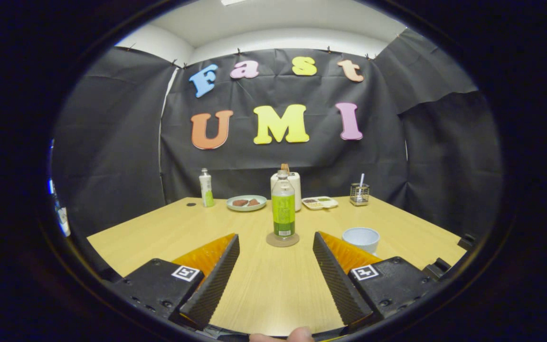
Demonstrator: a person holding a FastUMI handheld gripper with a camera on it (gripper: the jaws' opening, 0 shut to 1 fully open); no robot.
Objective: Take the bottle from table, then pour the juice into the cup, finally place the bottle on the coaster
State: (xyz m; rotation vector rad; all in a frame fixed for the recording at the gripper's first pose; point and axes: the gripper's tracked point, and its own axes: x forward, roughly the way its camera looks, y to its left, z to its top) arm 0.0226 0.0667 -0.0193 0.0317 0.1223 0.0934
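bottle: the bottle (283, 205) is seen standing upright on the coaster (282, 240), straight ahead of the fingers and a bit beyond their tips, roughly centred on the gap.
contents: some liquid can be made out inside, so it's probably got a bit of weight and slosh to it; how full can't be told behind the label.
feel: looks like thin clear plastic, so some give under a squeeze is expected, and the smooth label wrap could be slippery.
where to grab: the labelled mid-body is judged the best spot, below the shoulder taper, low enough that tipping is kept in check.
cap: seems to be on top, though that can't really be confirmed.
fingers: the gripper (276, 242) is spread wide with nothing held, easily wider than the bottle.
cup: the cup (361, 238) is sat just to the right of the bottle, near the right finger, so a short swing is all that's needed.
counter: the counter (159, 232) is open on the left and in front; its right edge runs not far past the cup.
back stuff: a white jar (293, 189) sits right behind the bottle, with a plate (246, 203), tray (320, 203) and small bottle (206, 188) further back, well apart.
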